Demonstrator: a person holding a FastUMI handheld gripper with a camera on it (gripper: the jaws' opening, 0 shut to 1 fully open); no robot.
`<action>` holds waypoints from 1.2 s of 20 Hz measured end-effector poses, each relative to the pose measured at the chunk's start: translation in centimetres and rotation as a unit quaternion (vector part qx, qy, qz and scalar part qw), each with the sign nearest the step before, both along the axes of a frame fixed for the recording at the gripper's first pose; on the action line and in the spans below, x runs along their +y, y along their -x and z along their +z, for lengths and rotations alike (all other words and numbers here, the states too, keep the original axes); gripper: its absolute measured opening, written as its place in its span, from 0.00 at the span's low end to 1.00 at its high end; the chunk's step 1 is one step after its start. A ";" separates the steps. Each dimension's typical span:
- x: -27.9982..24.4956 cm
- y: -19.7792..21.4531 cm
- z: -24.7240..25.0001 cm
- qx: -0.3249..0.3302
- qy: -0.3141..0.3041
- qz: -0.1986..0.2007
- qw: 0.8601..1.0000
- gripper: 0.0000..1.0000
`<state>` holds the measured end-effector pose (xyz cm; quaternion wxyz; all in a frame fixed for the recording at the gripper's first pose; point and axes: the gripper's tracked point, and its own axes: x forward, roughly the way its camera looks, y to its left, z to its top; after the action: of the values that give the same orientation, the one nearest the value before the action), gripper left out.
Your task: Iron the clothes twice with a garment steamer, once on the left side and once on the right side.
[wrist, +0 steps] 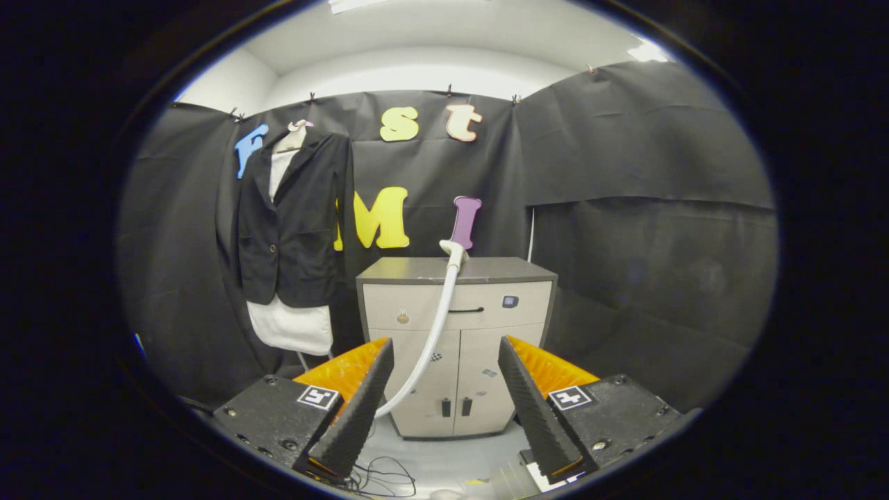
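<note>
Two claw (444, 361) fingers gape wide, empty, before cabinet (455, 347) bearing steamer hose (434, 326); jacket (292, 222) hangs beside.

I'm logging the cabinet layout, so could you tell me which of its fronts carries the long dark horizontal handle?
The top drawer, under the steamer head. The two doors below have short handles. The open tool holds nothing.

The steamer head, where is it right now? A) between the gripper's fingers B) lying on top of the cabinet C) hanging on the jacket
B: the steamer head rests on the top of the cabinet, its hose trailing down the front, well beyond the open hand-held gripper.
</note>
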<state>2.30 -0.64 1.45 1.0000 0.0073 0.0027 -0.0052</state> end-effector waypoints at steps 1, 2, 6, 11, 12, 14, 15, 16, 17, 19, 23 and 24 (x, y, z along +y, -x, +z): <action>-0.1 -0.4 0.5 -0.002 0.001 0.000 1.000 0.95; -0.3 -0.9 1.1 -0.005 0.003 -0.002 1.000 0.95; -1.4 -4.2 3.7 -0.008 -0.009 -0.007 1.000 0.95; -2.7 -11.6 8.4 -0.019 -0.001 -0.004 1.000 0.95; -2.9 -13.4 9.2 -0.020 -0.001 -0.002 1.000 0.95; -3.0 -17.1 10.8 -0.019 -0.007 0.006 1.000 0.95; -3.1 -19.3 11.4 -0.017 -0.011 0.009 1.000 0.95; -3.2 -21.2 11.9 -0.013 -0.013 0.013 1.000 0.95; -3.3 -23.2 12.0 -0.005 -0.014 0.016 1.000 0.95; -3.0 -27.4 12.3 0.011 -0.015 0.028 0.999 0.95; -2.8 -35.0 11.3 0.056 -0.012 0.047 0.997 0.95; -2.7 -36.6 10.9 0.068 -0.010 0.052 0.996 0.95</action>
<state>38.89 -3.31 12.34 0.9963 0.0168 0.0709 0.0462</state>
